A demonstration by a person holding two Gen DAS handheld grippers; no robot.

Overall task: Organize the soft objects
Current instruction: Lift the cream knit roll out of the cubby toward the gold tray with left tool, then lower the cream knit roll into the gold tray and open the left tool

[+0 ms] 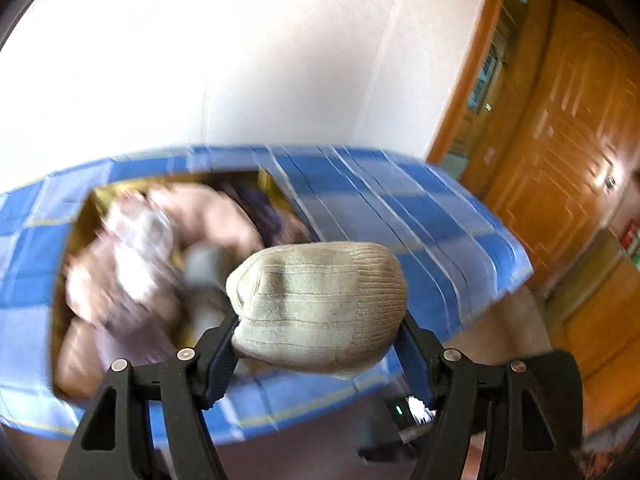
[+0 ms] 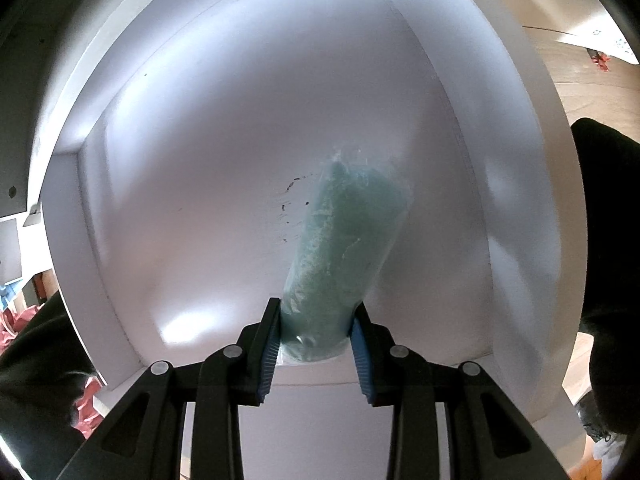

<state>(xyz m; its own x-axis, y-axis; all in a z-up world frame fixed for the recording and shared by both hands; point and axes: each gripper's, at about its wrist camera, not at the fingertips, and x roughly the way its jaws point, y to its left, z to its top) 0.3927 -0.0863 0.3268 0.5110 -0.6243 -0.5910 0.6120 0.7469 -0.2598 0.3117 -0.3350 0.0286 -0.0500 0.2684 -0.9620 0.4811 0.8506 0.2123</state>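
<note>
In the left wrist view my left gripper (image 1: 318, 340) is shut on a rolled beige knitted sock bundle (image 1: 320, 304), held in the air above a blue checked fabric box (image 1: 400, 216). The box holds several blurred soft items (image 1: 160, 264) in pink, white and purple. In the right wrist view my right gripper (image 2: 316, 344) is shut on a teal fluffy cloth in a clear plastic bag (image 2: 344, 252). It points down into a white drawer (image 2: 200, 200), and the bag's far end lies on the drawer floor.
An orange wooden door (image 1: 560, 152) and a white wall (image 1: 240, 60) stand behind the blue box. The drawer's white walls (image 2: 516, 200) surround the bag. A dark sleeve (image 2: 608, 220) shows at the right, pink cloth (image 2: 16, 324) at the lower left, wooden floor (image 2: 580, 72) beyond.
</note>
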